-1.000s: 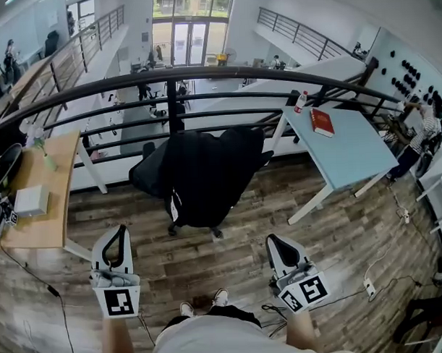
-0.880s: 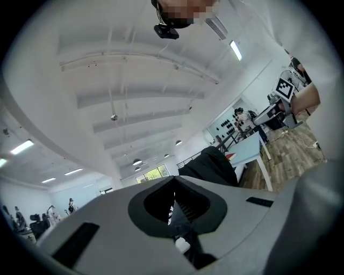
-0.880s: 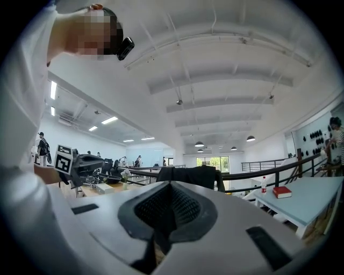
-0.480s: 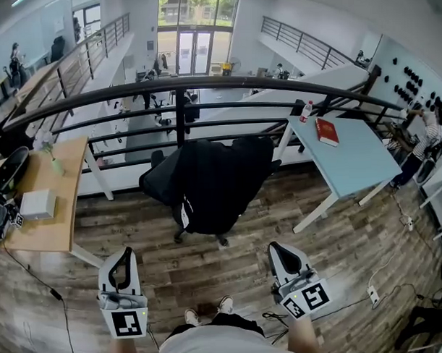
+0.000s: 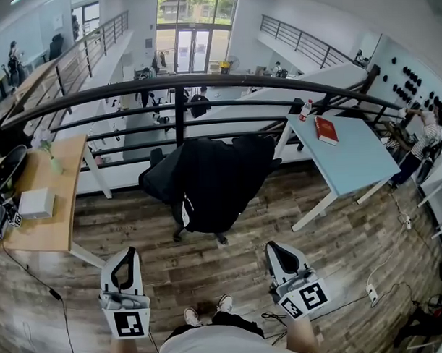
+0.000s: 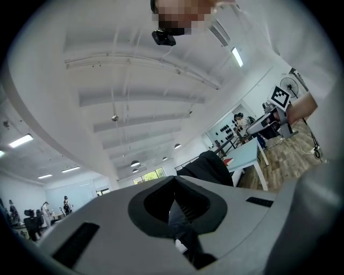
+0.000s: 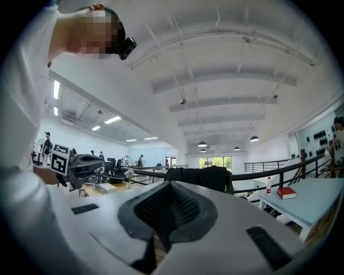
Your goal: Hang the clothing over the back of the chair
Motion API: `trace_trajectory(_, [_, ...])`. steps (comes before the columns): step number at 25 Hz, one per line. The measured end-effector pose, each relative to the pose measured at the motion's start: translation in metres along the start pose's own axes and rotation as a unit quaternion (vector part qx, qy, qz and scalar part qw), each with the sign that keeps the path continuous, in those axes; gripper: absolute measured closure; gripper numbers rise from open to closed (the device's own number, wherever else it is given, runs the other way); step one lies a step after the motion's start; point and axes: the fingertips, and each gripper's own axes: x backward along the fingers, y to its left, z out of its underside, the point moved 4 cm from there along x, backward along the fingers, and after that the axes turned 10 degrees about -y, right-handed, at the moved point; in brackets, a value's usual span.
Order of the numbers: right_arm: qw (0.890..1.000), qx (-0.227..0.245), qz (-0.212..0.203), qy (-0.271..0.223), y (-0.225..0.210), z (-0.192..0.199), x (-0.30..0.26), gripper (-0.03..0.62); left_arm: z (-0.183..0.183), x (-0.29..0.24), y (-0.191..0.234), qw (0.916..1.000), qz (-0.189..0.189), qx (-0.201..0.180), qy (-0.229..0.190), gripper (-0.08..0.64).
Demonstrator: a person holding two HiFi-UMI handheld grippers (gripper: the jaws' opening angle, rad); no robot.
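Left gripper [image 5: 124, 255] and right gripper [image 5: 278, 250]: both closed, empty; clothing [image 5: 214, 181] draped over chair [image 5: 220, 238] back; hanging apparently complete.

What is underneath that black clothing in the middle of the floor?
A chair: its wheeled base shows below the black clothing, and what looks like its seat sticks out left. The backrest is completely covered.

Matt black cloth clothing [image 5: 217, 179]; wood-grain plank floor [image 5: 339, 240]
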Motion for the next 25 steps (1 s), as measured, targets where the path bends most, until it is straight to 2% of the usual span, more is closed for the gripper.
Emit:
trace_trajectory(6, [1.0,0.001,0.002,0.001,-0.001,0.0,-0.002,0.575,0.003,-0.003,0.002,0.9998,-0.004,0.018,0.004,0.537])
trace_trajectory(11, [1.0,0.0,0.004,0.0,-0.002,0.001,-0.002,0.575,0.0,-0.009,0.001,0.9999,0.003,0.009,-0.007,0.537])
trace_trajectory(14, [1.0,0.001,0.004,0.0,-0.003,0.001,-0.003,0.575,0.002,-0.009,0.0,0.9998,-0.002,0.021,-0.003,0.537])
trace_trajectory(18, [1.0,0.002,0.002,-0.001,-0.007,0.0,-0.006,0.575,0.0,-0.011,0.003,0.9997,-0.01,0.017,-0.012,0.537])
trace_trajectory(25, [1.0,0.019,-0.019,0.003,-0.01,-0.001,-0.011,0.575,0.003,-0.015,0.001,0.9993,-0.024,0.028,-0.002,0.537])
